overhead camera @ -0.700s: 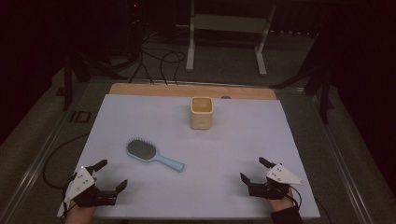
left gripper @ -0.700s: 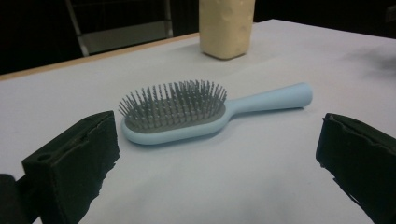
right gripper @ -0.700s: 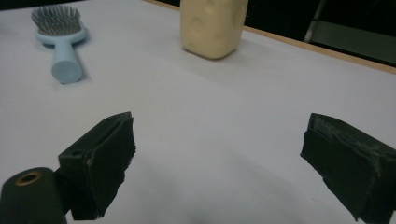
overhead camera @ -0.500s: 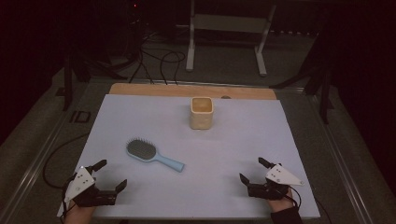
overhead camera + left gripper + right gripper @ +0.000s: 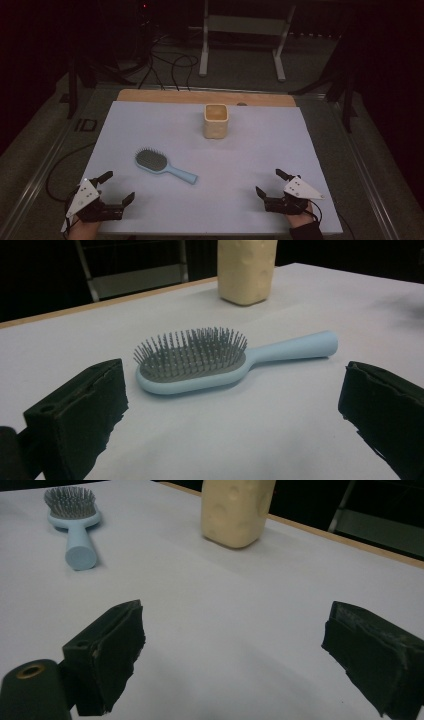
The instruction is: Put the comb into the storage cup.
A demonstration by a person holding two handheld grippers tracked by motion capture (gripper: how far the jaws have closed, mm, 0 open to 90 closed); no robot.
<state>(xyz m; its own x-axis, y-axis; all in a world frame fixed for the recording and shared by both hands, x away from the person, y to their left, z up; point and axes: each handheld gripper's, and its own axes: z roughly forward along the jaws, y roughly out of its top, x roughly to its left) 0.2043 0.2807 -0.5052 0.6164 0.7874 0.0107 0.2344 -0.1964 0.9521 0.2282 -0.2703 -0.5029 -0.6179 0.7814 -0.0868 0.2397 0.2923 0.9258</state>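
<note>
Near edge of table [image 5: 150, 120]: left tongs [image 5: 116, 187] and right tongs [image 5: 269, 182], each held low in 1 hand, jaws spread wide, released, gripping nothing. Beyond the left tongs: 1 blue hairbrush [image 5: 162, 165], flat, bristles up, handle toward the right tongs. Farthest: 1 cream cup [image 5: 216, 121], upright.
</note>
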